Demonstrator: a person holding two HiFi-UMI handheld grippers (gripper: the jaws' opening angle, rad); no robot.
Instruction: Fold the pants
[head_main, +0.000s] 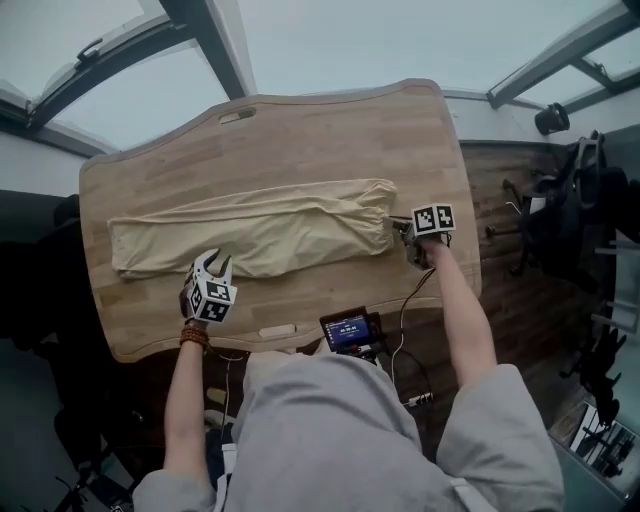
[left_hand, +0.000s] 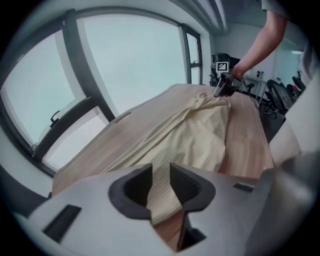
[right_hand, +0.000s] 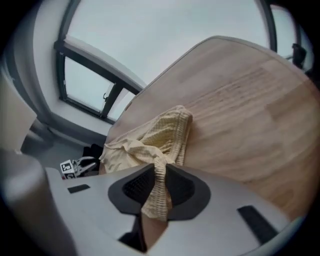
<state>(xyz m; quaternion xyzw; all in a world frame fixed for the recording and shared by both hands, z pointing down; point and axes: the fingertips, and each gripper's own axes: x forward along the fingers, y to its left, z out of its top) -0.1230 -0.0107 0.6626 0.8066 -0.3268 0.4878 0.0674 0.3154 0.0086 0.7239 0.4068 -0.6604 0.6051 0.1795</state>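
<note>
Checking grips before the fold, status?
Right gripper shut on the pants at the waistband. Left gripper open at their near edge. Pants stretched along the table. Nothing lies on them.

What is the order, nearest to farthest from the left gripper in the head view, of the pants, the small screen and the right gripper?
1. pants, just beyond the tips of the left gripper.
2. small screen, at the near edge of the table, rightward.
3. right gripper, at the pants' far right end.
</note>
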